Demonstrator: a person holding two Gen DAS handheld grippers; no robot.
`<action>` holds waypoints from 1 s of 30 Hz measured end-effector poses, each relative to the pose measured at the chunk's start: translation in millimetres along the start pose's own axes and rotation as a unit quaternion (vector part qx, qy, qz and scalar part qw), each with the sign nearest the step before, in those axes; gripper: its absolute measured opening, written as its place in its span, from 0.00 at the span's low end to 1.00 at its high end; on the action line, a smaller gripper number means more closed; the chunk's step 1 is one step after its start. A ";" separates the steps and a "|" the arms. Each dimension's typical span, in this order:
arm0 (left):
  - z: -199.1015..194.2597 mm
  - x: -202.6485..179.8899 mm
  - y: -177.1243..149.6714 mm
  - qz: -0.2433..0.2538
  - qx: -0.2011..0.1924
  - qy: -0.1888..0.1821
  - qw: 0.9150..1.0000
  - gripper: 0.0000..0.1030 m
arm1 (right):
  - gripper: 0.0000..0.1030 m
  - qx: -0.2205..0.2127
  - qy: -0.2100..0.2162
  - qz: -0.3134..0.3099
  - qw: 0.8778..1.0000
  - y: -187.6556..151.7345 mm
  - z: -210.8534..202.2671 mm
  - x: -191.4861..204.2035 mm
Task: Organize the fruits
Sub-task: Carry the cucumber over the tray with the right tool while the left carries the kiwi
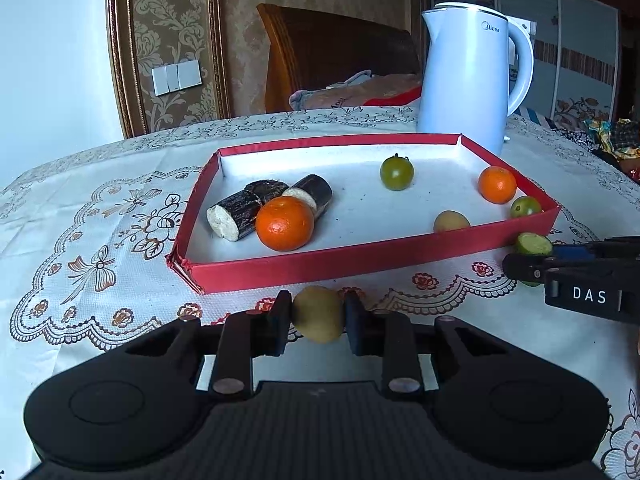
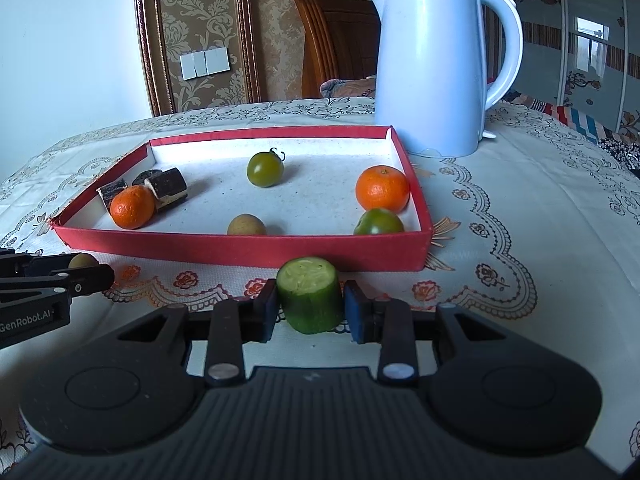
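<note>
You see a red tray [image 2: 248, 250] with a white, speckled floor. In it lie 2 orange tangerines [image 2: 383, 189], 2 green tomatoes [image 2: 265, 169], 1 tan longan [image 2: 246, 225] and dark brown cane pieces [image 1: 234, 214] with pale cut ends. Your left gripper [image 1: 318, 316], black, bears a yellowish-tan fruit [image 1: 319, 314]. Your right gripper [image 2: 310, 304], black with blue pads, bears a green cucumber piece [image 2: 310, 300] with a pale green cut face. The kettle [image 2: 432, 76] is pale blue. The cloth [image 2: 500, 208] is cream lace with brown scrolls and red roses.

R gripper [image 2: 310, 306] clamps cucumber chunk [image 2: 309, 300] just before red tray [image 2: 244, 249]; L gripper [image 2: 86, 276] at left w/ a small brown fruit [image 2: 82, 260].
</note>
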State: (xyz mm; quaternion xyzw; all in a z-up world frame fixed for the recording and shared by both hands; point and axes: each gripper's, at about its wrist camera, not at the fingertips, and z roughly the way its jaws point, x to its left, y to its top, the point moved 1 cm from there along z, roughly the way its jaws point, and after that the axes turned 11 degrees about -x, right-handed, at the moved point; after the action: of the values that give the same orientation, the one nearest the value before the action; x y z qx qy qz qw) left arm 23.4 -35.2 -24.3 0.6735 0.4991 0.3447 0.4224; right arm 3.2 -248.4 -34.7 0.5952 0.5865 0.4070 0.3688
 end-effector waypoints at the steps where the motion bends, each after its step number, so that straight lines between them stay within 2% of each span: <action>1: 0.2 0.2 -0.1 0.000 0.000 0.001 1.000 0.27 | 0.32 0.000 0.000 -0.001 1.000 -0.1 -0.2 0.2; 7: 1.0 0.6 -0.1 -0.001 0.003 0.006 1.000 0.27 | 0.32 -0.014 0.000 -0.007 1.000 0.4 -4.9 2.1; 16: -4.9 -2.2 1.7 0.006 -0.014 0.000 1.000 0.27 | 0.32 -0.048 -0.003 -0.008 0.999 3.2 -15.7 1.8; 22: -8.3 4.1 12.4 -0.020 -0.034 -0.004 0.999 0.27 | 0.32 -0.065 -0.006 -0.021 0.998 9.5 -18.0 4.7; 25: -6.3 8.1 19.9 -0.031 -0.044 0.008 0.999 0.27 | 0.32 -0.071 -0.010 -0.028 0.997 17.4 -14.4 5.0; 30: 9.7 6.7 36.8 -0.043 -0.042 0.008 0.998 0.27 | 0.32 -0.075 -0.009 -0.025 0.997 33.0 -2.1 5.8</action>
State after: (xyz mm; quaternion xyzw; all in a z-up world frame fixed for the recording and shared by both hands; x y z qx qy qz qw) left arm 47.8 -36.3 5.7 0.6303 0.5160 0.3526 0.4606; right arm 14.2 -244.0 -3.3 0.5544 0.5657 0.4356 0.4276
